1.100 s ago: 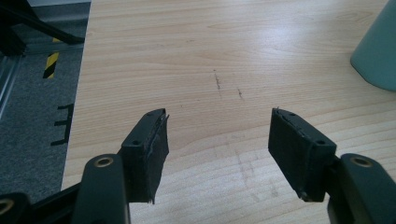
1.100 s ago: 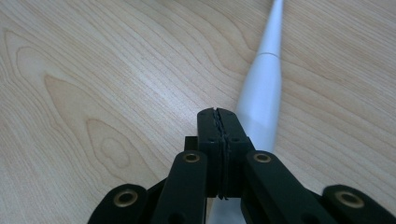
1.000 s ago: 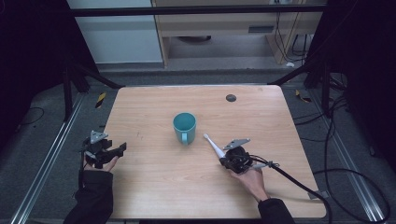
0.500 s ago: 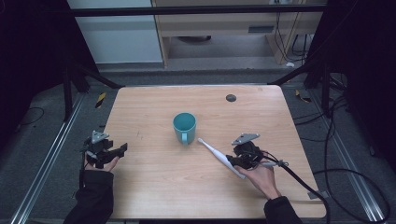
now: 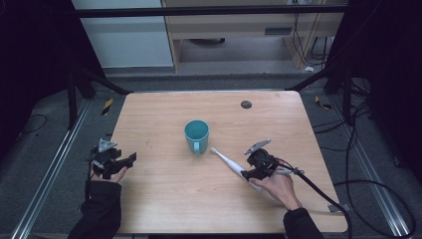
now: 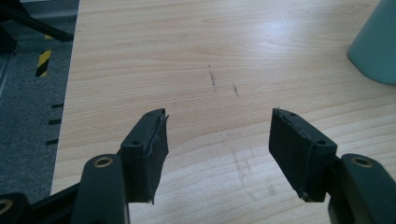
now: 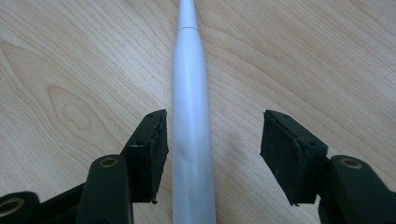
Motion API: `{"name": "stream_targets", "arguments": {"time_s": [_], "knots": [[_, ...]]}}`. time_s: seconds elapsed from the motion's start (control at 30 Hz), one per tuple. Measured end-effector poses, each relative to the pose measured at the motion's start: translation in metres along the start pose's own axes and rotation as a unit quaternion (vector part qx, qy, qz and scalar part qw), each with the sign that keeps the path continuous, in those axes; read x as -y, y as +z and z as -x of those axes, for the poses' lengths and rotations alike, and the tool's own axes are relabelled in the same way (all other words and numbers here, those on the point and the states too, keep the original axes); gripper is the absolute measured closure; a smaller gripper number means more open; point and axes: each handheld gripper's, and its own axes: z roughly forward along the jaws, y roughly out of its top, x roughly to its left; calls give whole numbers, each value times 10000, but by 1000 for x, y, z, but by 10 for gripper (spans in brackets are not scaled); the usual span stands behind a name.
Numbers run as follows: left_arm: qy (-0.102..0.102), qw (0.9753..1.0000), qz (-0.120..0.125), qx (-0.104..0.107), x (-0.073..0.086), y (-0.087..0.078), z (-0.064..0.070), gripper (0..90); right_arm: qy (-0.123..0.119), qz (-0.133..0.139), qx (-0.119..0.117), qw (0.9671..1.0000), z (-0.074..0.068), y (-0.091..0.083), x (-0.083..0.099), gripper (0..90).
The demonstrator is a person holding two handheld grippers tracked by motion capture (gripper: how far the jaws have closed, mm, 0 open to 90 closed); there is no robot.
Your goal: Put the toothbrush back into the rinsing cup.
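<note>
Right gripper (image 5: 247, 173) sits low on the light wooden table (image 5: 164, 199) with jaws spread apart around the slim white plastic electric toothbrush (image 5: 230, 162), handle running up between them; in the right gripper view the toothbrush (image 7: 192, 116) lies flat on the wood, close to the left pad, clear gap to the right pad, not pinched. Its head end points toward the teal ceramic mug (image 5: 197, 136), which stands upright mid-table, tip just beside the mug's base but apart as far as I can tell. Left gripper (image 5: 130, 159) hangs at the table's left edge, jaws also parted, nothing between them, mug (image 6: 376, 44) edge visible far off. Step in hand looks like grasping the toothbrush, likely to put it in the mug. Next move: centre the handle, squeeze shut on it, lift, tilt it upright, then bring it over the mug opening. Smooth round handle may roll or slip if gripped off-centre.
</note>
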Motion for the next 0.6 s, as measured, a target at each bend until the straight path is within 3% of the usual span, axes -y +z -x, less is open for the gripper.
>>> {"name": "stream_targets", "arguments": {"time_s": [0.43, 0.6], "knots": [[12, 10000, -62, 28, 0, 2, 0, 368, 150, -336, -314, 9988, 0, 14, -3, 474], [76, 9999, -73, 23, 0, 3, 2, 368, 91, -394, -304, 9987, 0, 19, -3, 487]]}}
